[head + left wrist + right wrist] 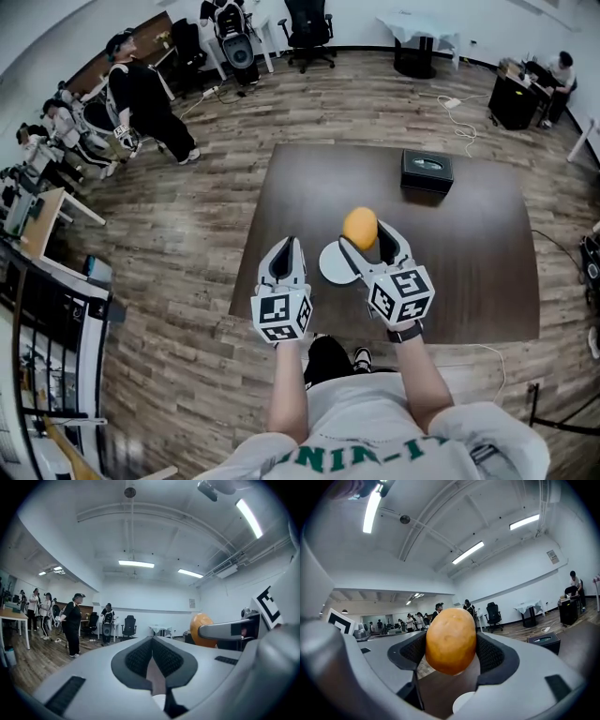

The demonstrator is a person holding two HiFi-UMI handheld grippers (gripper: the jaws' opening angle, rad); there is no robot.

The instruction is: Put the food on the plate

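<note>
Gripping the food (451, 641) between its two dark pads (490, 653), the right gripper (451, 667) is holding it clear of the table (469, 272). The jaws are standing partly apart, spread by the food's width. The food is a smooth, rounded orange-yellow lump. It is sitting out near the fingertips, with one pad pressing on each flank and its top and bottom bulging past the pads. In the head view the food (360, 225) is showing at the far end of the right gripper (368, 240). It is hanging in the air just past the far rim of the white plate (334, 265) and is not touching it. The plate is lying on the dark table between the two grippers, and in the right gripper view it (465, 702) is peeking out low beneath the food. The left gripper (287, 246) is hovering just beside the right one, over the table's near edge. Its jaws are lying together at the tips with nothing between them, as the left gripper view (152, 641) is showing. That view is also catching the food (199, 630) off to its right. A black box (427, 172) is resting farther back on the table, well apart from the plate.
</note>
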